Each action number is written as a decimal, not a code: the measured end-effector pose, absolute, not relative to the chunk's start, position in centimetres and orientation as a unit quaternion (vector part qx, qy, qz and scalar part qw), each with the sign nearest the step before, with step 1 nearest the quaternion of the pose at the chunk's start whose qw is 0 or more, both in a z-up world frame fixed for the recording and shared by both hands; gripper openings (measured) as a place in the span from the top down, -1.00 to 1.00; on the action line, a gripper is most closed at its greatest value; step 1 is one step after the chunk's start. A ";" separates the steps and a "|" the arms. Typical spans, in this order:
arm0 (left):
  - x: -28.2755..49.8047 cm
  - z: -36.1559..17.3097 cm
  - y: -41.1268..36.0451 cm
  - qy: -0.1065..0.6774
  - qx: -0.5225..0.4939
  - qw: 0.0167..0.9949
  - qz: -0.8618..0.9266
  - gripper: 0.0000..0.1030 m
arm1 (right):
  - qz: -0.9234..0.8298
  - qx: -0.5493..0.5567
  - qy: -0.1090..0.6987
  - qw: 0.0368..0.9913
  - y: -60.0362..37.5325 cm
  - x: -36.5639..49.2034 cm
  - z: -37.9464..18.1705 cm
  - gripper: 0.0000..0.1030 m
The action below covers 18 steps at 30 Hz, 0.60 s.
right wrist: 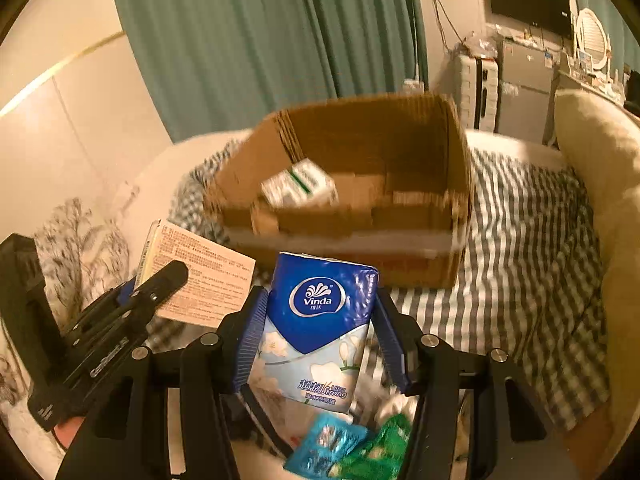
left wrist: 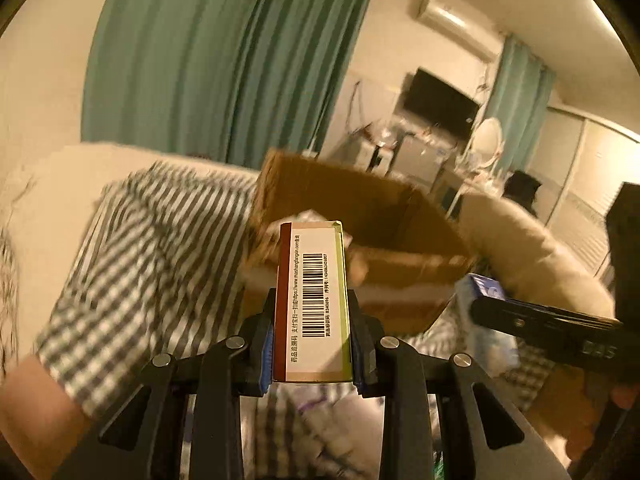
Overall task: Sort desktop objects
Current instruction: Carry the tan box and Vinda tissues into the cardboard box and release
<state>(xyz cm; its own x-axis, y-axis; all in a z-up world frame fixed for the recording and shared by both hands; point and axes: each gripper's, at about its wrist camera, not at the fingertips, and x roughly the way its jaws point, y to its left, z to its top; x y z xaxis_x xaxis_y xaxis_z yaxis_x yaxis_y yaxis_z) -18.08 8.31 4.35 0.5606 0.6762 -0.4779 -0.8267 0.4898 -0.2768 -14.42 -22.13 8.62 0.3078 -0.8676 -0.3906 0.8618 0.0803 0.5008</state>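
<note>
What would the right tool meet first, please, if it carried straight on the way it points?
Probably the near wall of the cardboard box, directly ahead of the right tool and its tissue pack; depth is unclear.

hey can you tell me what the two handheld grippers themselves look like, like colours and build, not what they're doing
Both match. The left gripper and right gripper have matte black angular linkage arms joined by round silver pivot bolts. Their fingers carry blue ribbed pads. Seen from the right wrist view, the left gripper's black body bears pale lettering too blurred to read. No cables or sleeves show.
</note>
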 end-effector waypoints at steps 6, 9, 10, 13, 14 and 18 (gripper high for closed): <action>-15.8 8.5 11.1 0.134 -0.205 0.872 0.424 0.43 | -0.603 0.309 -0.029 0.735 -24.0 -16.6 12.5 -0.02; -15.0 10.0 13.0 0.124 -0.200 0.878 0.416 0.43 | -0.613 0.298 -0.036 0.731 -26.0 -17.8 14.1 -0.02; -14.7 10.4 13.7 0.123 -0.199 0.881 0.412 0.43 | -0.614 0.298 -0.040 0.730 -26.4 -18.1 14.3 -0.02; -13.7 11.2 15.9 0.120 -0.188 0.886 0.406 0.43 | -0.620 0.295 -0.051 0.725 -28.2 -19.1 14.9 -0.03; -13.6 11.2 16.5 0.118 -0.189 0.887 0.403 0.43 | -0.622 0.295 -0.051 0.724 -28.9 -19.3 14.9 -0.02; -12.2 11.2 18.2 0.116 -0.183 0.895 0.390 0.43 | -0.621 0.306 -0.052 0.719 -31.3 -19.9 13.6 -0.03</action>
